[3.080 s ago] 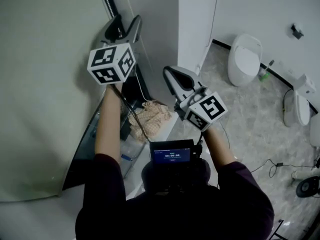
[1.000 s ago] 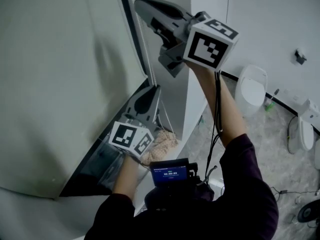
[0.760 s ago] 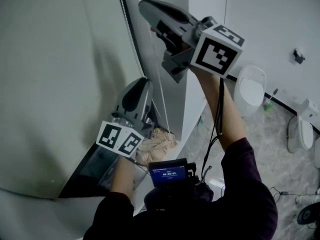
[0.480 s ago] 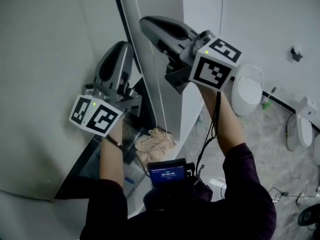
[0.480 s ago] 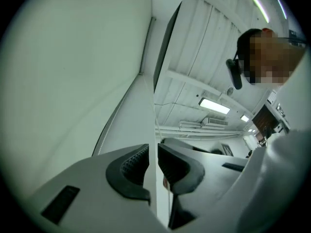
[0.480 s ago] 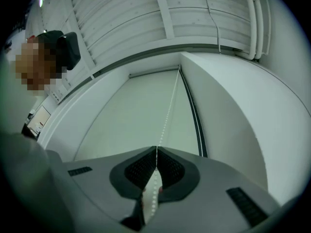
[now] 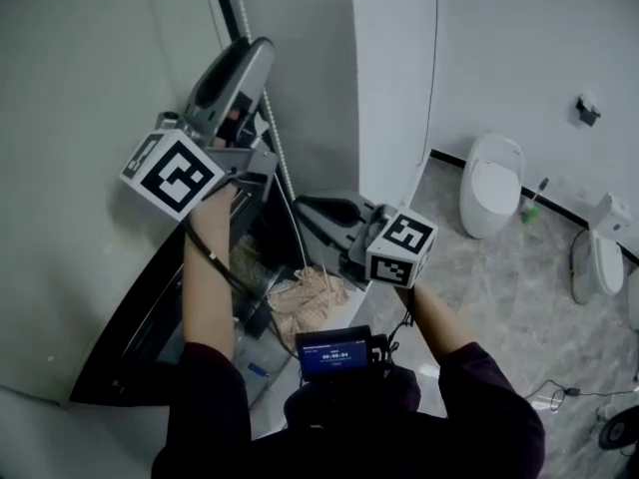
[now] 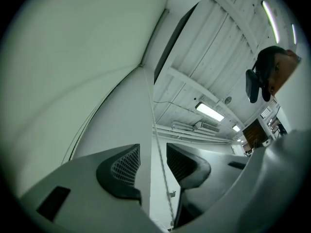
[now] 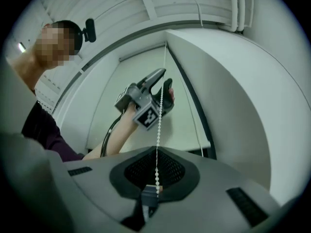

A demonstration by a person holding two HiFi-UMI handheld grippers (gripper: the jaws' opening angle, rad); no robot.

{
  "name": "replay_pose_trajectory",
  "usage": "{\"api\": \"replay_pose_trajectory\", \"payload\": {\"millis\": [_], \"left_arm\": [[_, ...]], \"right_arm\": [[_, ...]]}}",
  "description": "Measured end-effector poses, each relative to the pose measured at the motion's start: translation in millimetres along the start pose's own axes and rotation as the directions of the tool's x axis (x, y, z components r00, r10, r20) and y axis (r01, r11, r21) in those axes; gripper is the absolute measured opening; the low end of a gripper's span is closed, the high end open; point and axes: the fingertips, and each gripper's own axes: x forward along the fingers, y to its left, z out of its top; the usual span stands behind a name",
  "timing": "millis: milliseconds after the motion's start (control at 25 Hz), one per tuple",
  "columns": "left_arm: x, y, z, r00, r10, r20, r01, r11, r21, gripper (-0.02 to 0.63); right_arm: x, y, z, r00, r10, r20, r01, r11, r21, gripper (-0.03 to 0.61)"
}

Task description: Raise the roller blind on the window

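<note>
The pale roller blind (image 7: pixel 90 118) fills the left of the head view, with a dark strip of uncovered window (image 7: pixel 150 307) below its bottom edge. Its white bead chain (image 7: pixel 272 128) hangs along the blind's right side. My left gripper (image 7: pixel 255 53) is high on the chain. Its jaws have just been opening and now stand open, with the chain (image 8: pixel 158 154) running free between the pads. My right gripper (image 7: pixel 305 206) is lower down, shut on the chain (image 9: pixel 157 144), which runs taut up from its jaws. The right gripper view also shows the left gripper (image 9: pixel 146 101) above.
A white wall corner (image 7: pixel 389 68) stands just right of the chain. A crumpled cloth (image 7: pixel 315 292) lies on the sill below the grippers. Two white toilets (image 7: pixel 489 183) (image 7: pixel 597 247) and a loose cable (image 7: pixel 559 392) are on the floor to the right.
The right gripper has come down from high up to below the left one, still shut on the chain. The left gripper has risen along the chain and its jaws have opened.
</note>
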Motion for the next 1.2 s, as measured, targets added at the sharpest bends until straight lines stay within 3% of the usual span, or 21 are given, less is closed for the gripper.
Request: {"api": "replay_pose_trajectory", "payload": {"millis": [80, 160, 200, 320, 400, 480, 600, 760, 880, 1040, 1200], "left_arm": [[0.7, -1.5, 1.6, 1.0, -0.02, 0.01, 0.021, 1.0, -0.022, 0.132], [-2.5, 4.2, 2.1, 1.0, 0.007, 0.016, -0.006, 0.999, -0.036, 0.122], [-3.5, 6.7, 0.5, 1.0, 0.018, 0.006, -0.017, 0.999, -0.03, 0.041], [-5.2, 14.8, -12.3, 0.999, 0.032, -0.035, -0.032, 0.999, -0.009, 0.018], [-7.8, 18.6, -12.6, 0.999, 0.032, -0.013, -0.032, 0.999, -0.038, 0.017], [-9.1, 21.0, -10.1, 0.999, 0.037, 0.003, -0.037, 0.998, -0.05, 0.017], [-11.6, 28.4, -27.9, 0.998, 0.046, -0.045, -0.048, 0.998, -0.051, 0.017], [-55.3, 27.4, -95.0, 0.994, 0.067, -0.09, -0.076, 0.992, -0.101, 0.017], [-81.1, 17.4, -142.4, 0.986, 0.094, -0.137, -0.105, 0.992, -0.075, 0.017], [-94.6, 7.1, -188.5, 0.973, 0.1, -0.207, -0.117, 0.991, -0.068, 0.017], [-107.2, 1.1, -223.8, 0.959, 0.098, -0.267, -0.13, 0.986, -0.108, 0.017]], "right_arm": [[-10.4, 0.7, -34.9, 0.999, -0.024, -0.04, 0.024, 1.0, 0.013, 0.015], [-21.2, -4.2, -60.9, 0.997, -0.048, -0.063, 0.05, 0.998, 0.031, 0.015], [-25.9, -6.6, -70.1, 0.996, -0.057, -0.067, 0.061, 0.997, 0.052, 0.015], [-31.3, -10.0, -82.7, 0.993, -0.074, -0.089, 0.082, 0.992, 0.098, 0.015], [-29.2, -12.0, -82.7, 0.992, -0.066, -0.106, 0.077, 0.992, 0.099, 0.015], [-25.4, -17.2, -68.0, 0.993, -0.057, -0.103, 0.067, 0.993, 0.094, 0.017], [-16.0, -34.4, -14.2, 0.998, -0.066, -0.011, 0.067, 0.991, 0.12, 0.044], [-14.7, -48.3, 40.8, 0.99, -0.08, 0.113, 0.071, 0.994, 0.084, 0.044], [-10.4, -53.1, 76.7, 0.984, -0.069, 0.163, 0.065, 0.997, 0.029, 0.044], [11.9, -51.9, 119.3, 0.981, -0.041, 0.187, 0.048, 0.998, -0.028, 0.044], [38.6, -41.7, 135.3, 0.984, -0.005, 0.176, 0.017, 0.998, -0.067, 0.044]]}}
